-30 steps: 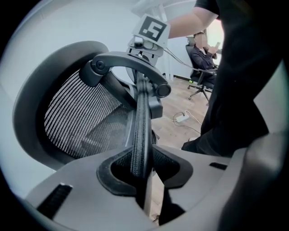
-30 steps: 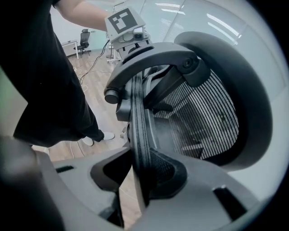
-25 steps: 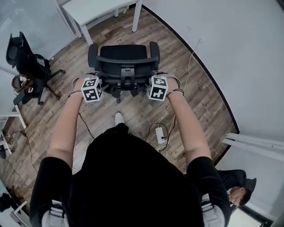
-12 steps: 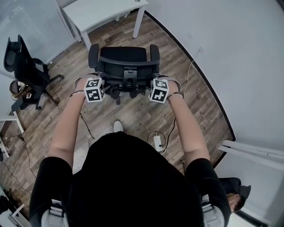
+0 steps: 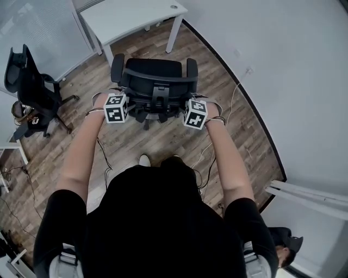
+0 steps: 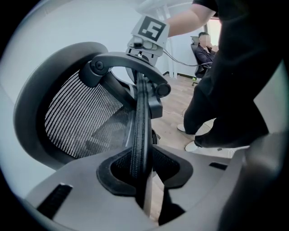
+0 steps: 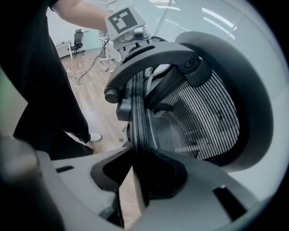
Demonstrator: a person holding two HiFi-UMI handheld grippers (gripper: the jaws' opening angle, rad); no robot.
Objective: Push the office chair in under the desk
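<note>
Office chair dead ahead at 12 o'clock, its back toward me, seat facing the white counter. The counter stands beyond it, 11 to 12 o'clock. The seat's front is near the counter's near edge, not yet under the top.

Left tongs are clamped on the left rim of the backrest. The thin padded edge runs straight up between the pads, with the mesh off at 9 o'clock in the left gripper view. Right tongs are clamped the same way on the right rim, mesh at 3 o'clock there. From the head view, the marker cubes flank the chair back at its 9 and 3 o'clock.

Wood floor below, cables trailing by my right side. A second black chair stands well apart at 10 o'clock.
</note>
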